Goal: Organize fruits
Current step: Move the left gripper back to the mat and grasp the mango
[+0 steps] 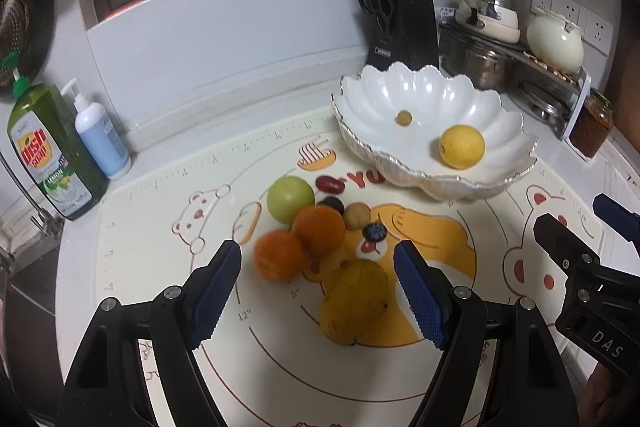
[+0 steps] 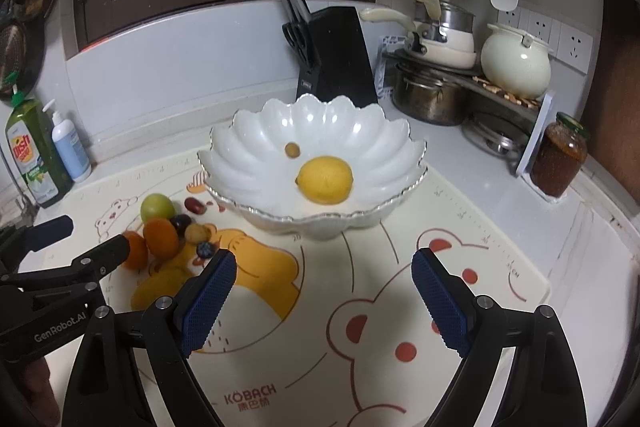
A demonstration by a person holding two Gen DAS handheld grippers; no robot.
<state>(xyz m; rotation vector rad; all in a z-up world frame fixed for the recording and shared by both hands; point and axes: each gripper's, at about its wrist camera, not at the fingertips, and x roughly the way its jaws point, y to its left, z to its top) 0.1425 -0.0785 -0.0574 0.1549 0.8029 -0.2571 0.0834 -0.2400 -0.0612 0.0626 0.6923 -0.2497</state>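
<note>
A cluster of fruit lies on the bear-print mat (image 1: 160,227): a green apple (image 1: 291,199), two oranges (image 1: 319,229), a yellow pear-shaped fruit (image 1: 354,303), a red date (image 1: 329,184), a dark grape (image 1: 332,203), a brown longan (image 1: 357,215) and a blueberry (image 1: 374,231). My left gripper (image 1: 317,247) hangs open over the cluster, the yellow fruit between its fingers but untouched. The white scalloped bowl (image 2: 320,227) holds a lemon (image 2: 325,179) and a small brown fruit (image 2: 292,149). In front of the bowl my right gripper (image 2: 324,255) is open and holds nothing.
A black knife block (image 2: 336,55) stands behind the bowl. Pots and a cream kettle (image 2: 516,63) sit on a rack at the back right, with a jar (image 2: 560,163) beside it. A green dish-soap bottle (image 1: 48,151) and a pump bottle (image 1: 100,135) stand at the left by the sink.
</note>
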